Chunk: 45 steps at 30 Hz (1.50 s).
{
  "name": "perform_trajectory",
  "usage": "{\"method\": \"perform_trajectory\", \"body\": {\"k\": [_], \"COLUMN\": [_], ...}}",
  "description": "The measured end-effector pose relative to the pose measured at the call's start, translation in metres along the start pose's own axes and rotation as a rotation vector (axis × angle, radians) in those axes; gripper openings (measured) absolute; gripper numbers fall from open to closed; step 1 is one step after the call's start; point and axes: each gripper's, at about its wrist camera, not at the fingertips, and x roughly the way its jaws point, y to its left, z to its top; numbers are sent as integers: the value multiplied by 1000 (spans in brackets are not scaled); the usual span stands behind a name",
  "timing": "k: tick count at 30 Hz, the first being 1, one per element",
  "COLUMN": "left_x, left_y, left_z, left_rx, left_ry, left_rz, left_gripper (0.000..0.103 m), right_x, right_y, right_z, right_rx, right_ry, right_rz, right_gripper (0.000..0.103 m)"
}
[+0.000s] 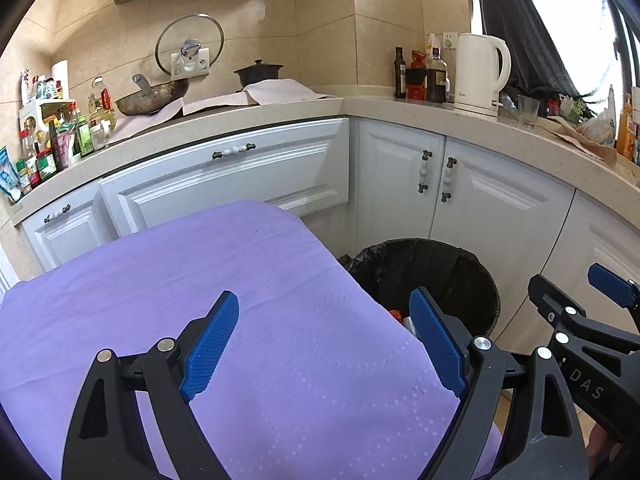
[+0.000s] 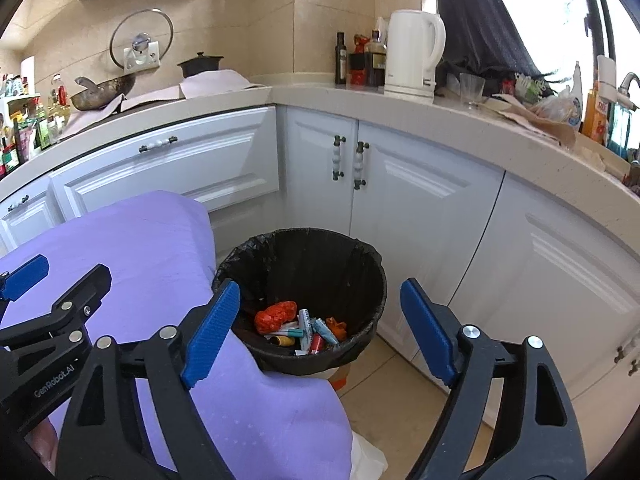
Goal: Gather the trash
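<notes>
Standing wide apart with nothing between the blue pads, the left gripper (image 1: 324, 344) sits above a table covered with a purple cloth (image 1: 168, 272); its left finger lies over the cloth, its right finger over the edge of the trash bin (image 1: 472, 276). The right gripper (image 2: 320, 332) is likewise spread wide and holds nothing; its left finger overlaps the cloth edge and the near rim of the bin, its right finger stands in front of the white cabinet doors (image 2: 420, 200). Each gripper appears at the margin of the other's view, so the two sit side by side. The bin, lined with a black bag (image 2: 316, 256), stands on the tiled floor just beside the table and close to the corner cabinets. Collected trash lies at its bottom: a crumpled red-orange wrapper (image 2: 276, 316), several small tubes and packets (image 2: 308, 332), and an orange scrap (image 2: 338, 326). On the countertop (image 2: 304, 94) above are a white electric kettle (image 2: 414, 54), dark bottles (image 2: 362, 60), a clear glass (image 2: 471, 86), a wok (image 2: 102, 94) and a black pot (image 2: 199, 66). A glass lid (image 2: 141, 40) hangs on the tiled wall.
</notes>
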Motion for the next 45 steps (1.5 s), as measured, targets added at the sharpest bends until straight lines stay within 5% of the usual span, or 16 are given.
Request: {"method": "perform_trajectory", "body": {"k": [11,45], "left_x": [-27,-29], "left_y": [10,19], "left_z": [-1,-1], "left_rx": [-26,-50], "left_ry": [-43,-38], "left_rz": [-10,-12], "left_gripper": [85,85], "right_x": [-24,-26], "right_y": [4,0], "right_z": [-1,-3], "right_rx": [-7,-7], "right_ry": [-38,-36], "right_rz": [-3,-7], "right_gripper": [81,81]}}
